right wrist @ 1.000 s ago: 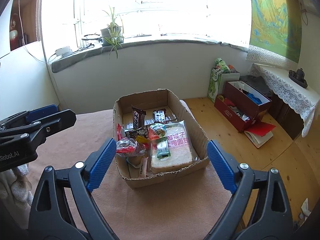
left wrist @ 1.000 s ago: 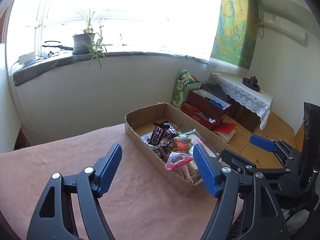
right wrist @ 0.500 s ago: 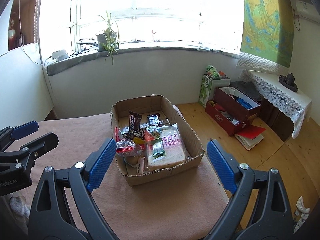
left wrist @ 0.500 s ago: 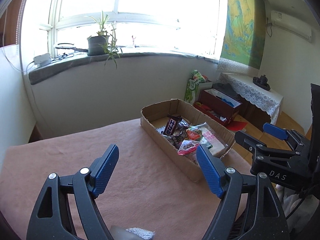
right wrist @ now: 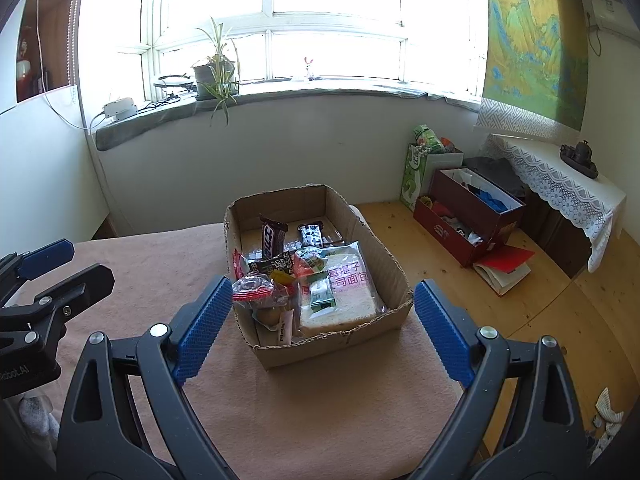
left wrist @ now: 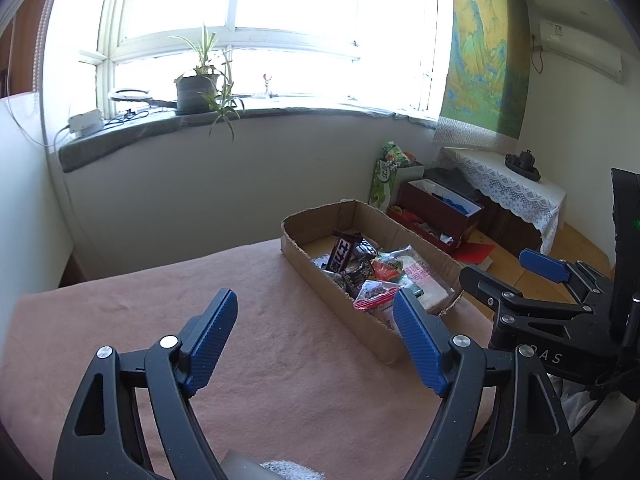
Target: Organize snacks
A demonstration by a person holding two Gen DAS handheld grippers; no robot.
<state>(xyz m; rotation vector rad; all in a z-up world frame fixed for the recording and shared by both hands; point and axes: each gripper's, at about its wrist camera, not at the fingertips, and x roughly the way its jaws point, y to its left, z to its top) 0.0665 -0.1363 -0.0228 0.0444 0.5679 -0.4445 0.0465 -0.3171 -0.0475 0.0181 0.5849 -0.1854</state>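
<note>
The snacks sit heaped in an open cardboard box [right wrist: 320, 280] with torn, ragged edges, set at the right end of my bench [right wrist: 320, 412], which is covered in a pinkish-brown cloth. A wide clear bag of sliced bread [right wrist: 344, 292] printed with pink characters lies flat along the right side of the box, and a small green packet [right wrist: 320, 298] rests on top of it. On the left a red-and-clear candy bag [right wrist: 252, 290] rides highest in the near corner, with a dark chocolate bar wrapper [right wrist: 272, 240] standing tilted behind it and a black-and-white packet [right wrist: 312, 234] lying toward the far wall. From my left side the same box [left wrist: 304, 264] shows long and narrow, the candy bag [left wrist: 374, 296] just past my right fingertip.

My left tool [left wrist: 320, 344] hangs above bare cloth to the left of the box, its blue pads spread wide with nothing between them. My right tool [right wrist: 324, 328] is likewise gaping, framing the near end of the box without touching it.

Compared with a second ago, both tools have pulled back and up: the box looks smaller and more of the cloth lies in front of it.

On the wooden floor to the right an open dark red box [right wrist: 472, 216] holds papers and blue items.
</note>
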